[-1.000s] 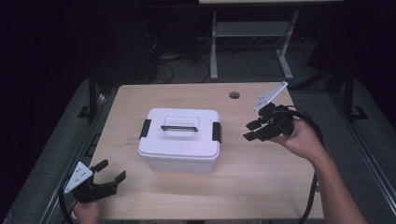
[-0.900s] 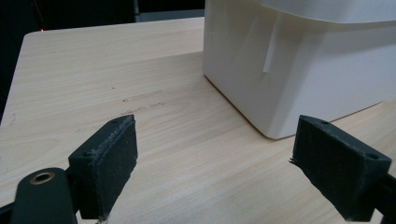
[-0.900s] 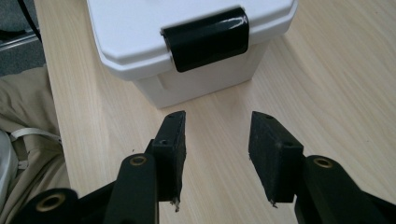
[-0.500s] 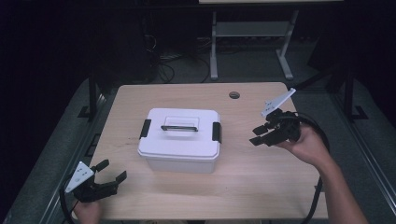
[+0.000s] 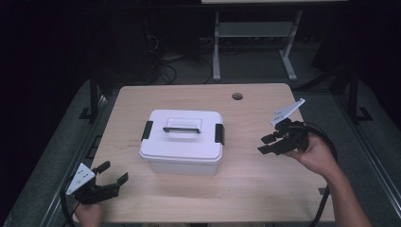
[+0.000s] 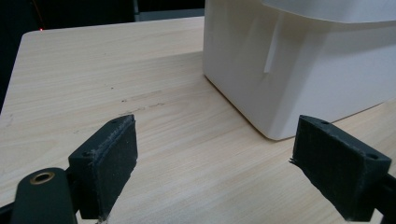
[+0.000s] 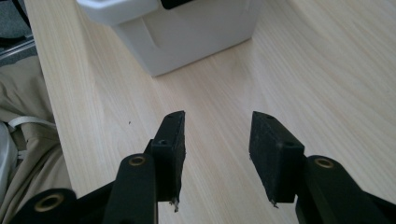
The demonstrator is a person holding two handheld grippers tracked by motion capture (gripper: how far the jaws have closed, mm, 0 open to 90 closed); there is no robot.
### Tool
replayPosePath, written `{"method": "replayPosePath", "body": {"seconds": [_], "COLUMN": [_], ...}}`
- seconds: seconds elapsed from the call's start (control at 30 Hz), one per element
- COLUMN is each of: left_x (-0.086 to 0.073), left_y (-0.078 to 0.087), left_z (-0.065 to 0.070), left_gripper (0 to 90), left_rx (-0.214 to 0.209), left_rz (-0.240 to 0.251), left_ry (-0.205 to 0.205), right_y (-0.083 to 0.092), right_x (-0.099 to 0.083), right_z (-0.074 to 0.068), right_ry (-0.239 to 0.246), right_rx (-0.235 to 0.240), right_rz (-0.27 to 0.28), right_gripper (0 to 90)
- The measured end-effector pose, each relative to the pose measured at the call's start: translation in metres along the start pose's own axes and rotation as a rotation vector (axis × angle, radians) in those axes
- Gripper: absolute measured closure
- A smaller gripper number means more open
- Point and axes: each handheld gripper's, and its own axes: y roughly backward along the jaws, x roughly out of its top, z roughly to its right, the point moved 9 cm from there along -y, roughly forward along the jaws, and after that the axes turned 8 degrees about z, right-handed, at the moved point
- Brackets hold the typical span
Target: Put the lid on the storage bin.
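Note:
A white lidded box (image 5: 182, 141) with a black handle (image 5: 182, 129) and black side latches stands mid-table. My left gripper (image 5: 113, 173) rests open at the table's front left corner, jaws wide with nothing between them; its own view shows the box's lower corner (image 6: 299, 84) ahead to the right. My right gripper (image 5: 267, 144) hovers to the right of the box, jaws partly apart and empty, pointing toward the box. In the right gripper view the box (image 7: 187, 28) lies ahead at the top, past bare wood.
The wooden table (image 5: 265, 189) has a round cable hole (image 5: 237, 96) at the back right. Dark floor, cables and a metal stand lie behind the table. A beige cloth (image 7: 28, 130) shows past the table edge in the right gripper view.
My right gripper has come down and toward the front of the table, staying right of the box. My left gripper has stayed where it was.

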Motion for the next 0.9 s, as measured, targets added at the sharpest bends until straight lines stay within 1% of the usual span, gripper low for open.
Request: {"method": "replayPosePath", "body": {"seconds": [0.1, 0.13, 0.37, 0.4, 0.47, 0.7, 0.83, 0.9], "left_x": [0.0, 0.0, -0.001, 0.0, 0.0, -0.001, 0.0, 0.0], "left_y": [0.0, -0.001, -0.001, -0.001, 0.0, -0.001, 0.0, 0.0], "left_z": [0.0, 0.0, 0.001, 0.001, 0.001, 0.001, 0.001, 0.001], "left_gripper": [13.0, 13.0, 13.0, 13.0, 13.0, 13.0, 13.0, 13.0], "left_rx": [0.001, -0.001, -0.002, -0.002, -0.001, -0.001, 0.0, 0.0], "left_rz": [-0.002, -0.003, -0.004, -0.004, -0.003, -0.004, -0.004, -0.003], "left_ry": [0.001, -0.003, -0.005, -0.005, -0.006, -0.006, -0.006, -0.006], "right_y": [0.0, 0.0, -0.001, -0.002, -0.003, -0.005, -0.007, -0.007], "right_x": [-0.004, -0.008, -0.018, -0.021, -0.025, -0.032, -0.035, -0.038], "right_z": [0.0, 0.0, 0.001, 0.001, 0.001, 0.002, 0.001, 0.001], "right_ry": [-0.008, -0.019, -0.033, -0.043, -0.045, -0.059, -0.058, -0.066], "right_rx": [0.0, 0.002, 0.002, 0.003, 0.002, 0.007, 0.008, 0.007], "right_rz": [0.005, 0.004, 0.007, 0.011, 0.005, 0.006, 0.006, 0.009], "right_gripper": [55.0, 54.5, 54.2, 54.1, 54.2, 54.0, 53.7, 53.7]}}
